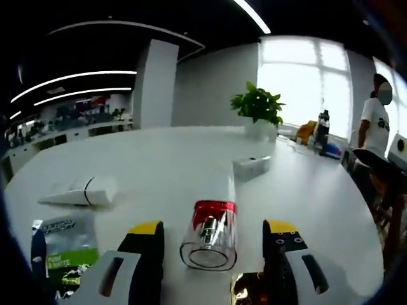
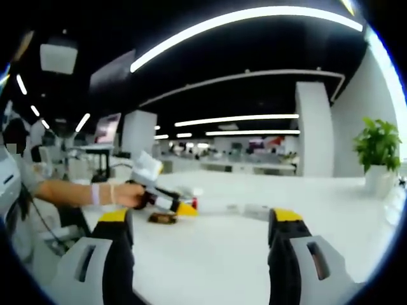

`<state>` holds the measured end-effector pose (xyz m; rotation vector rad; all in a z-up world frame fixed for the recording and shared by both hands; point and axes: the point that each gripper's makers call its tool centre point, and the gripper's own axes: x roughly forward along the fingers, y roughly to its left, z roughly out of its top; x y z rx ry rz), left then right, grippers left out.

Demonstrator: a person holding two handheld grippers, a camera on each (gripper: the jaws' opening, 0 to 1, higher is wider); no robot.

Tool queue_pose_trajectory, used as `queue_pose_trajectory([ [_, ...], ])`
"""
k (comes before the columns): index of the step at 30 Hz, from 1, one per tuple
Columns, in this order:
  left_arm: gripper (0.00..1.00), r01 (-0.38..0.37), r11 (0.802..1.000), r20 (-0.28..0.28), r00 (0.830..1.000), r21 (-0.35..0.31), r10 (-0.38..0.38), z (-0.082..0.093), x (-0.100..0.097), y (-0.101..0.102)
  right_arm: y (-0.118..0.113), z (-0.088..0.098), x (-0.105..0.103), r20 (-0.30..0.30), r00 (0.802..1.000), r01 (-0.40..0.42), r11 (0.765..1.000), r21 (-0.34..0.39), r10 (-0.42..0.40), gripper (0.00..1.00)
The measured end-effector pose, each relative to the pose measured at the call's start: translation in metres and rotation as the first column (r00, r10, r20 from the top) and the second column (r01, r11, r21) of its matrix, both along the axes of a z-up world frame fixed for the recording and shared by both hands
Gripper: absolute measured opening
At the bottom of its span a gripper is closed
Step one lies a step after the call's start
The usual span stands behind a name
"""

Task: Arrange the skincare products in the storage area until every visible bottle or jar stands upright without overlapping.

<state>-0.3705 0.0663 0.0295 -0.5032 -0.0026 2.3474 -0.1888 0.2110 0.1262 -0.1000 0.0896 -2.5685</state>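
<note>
A clear bottle with a red band [image 1: 208, 241] lies on its side on the white table [image 1: 172, 159], mouth end toward the camera. My left gripper [image 1: 213, 227] is open, its yellow-tipped jaws on either side of the bottle with a gap on each side. A gold-coloured item [image 1: 248, 289] shows low down by the right jaw. My right gripper [image 2: 202, 216] is open with nothing between its jaws, above the table [image 2: 210, 254]. In the right gripper view a hand [image 2: 130, 194] holds the left gripper [image 2: 172, 203] over a small brown-gold item [image 2: 162, 218].
A white tube [image 1: 82, 192] and a green-and-white sachet [image 1: 63, 251] lie on the left. A small white box [image 1: 251, 166] sits further back, a potted plant [image 1: 257, 111] beyond it. A dark bottle [image 1: 322, 130] and a person [image 1: 375, 121] are at the right edge.
</note>
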Motion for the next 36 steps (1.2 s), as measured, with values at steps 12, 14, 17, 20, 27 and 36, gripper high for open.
queue_pose_trajectory([
  [12,0.48,-0.009,1.0,0.014,1.0,0.0,0.009,-0.001,0.0,-0.001,-0.005,-0.008,0.0,0.01,1.0,-0.005,0.998,0.064,0.004,0.87],
  [14,0.39,-0.007,1.0,0.012,1.0,-0.01,0.007,-0.001,0.001,-0.001,-0.006,-0.008,0.0,0.01,1.0,-0.01,0.998,0.067,0.009,0.87],
  [17,0.33,-0.004,1.0,0.014,1.0,-0.012,0.004,-0.001,0.001,-0.001,-0.008,-0.009,0.001,0.011,1.0,-0.018,0.997,0.079,0.017,0.87],
  [20,0.32,0.0,1.0,0.029,1.0,-0.002,0.0,-0.001,0.002,0.0,-0.011,-0.01,0.002,0.012,1.0,-0.028,0.996,0.089,0.027,0.87],
  [27,0.31,-0.015,0.999,0.036,0.999,-0.034,0.016,-0.002,0.01,0.002,-0.007,-0.008,0.003,0.004,1.0,-0.016,0.996,0.087,0.016,0.86],
  [36,0.31,0.03,0.991,0.148,0.989,-0.129,-0.011,-0.001,0.027,0.002,-0.004,-0.009,0.003,0.004,1.0,-0.012,0.996,0.091,0.011,0.85],
])
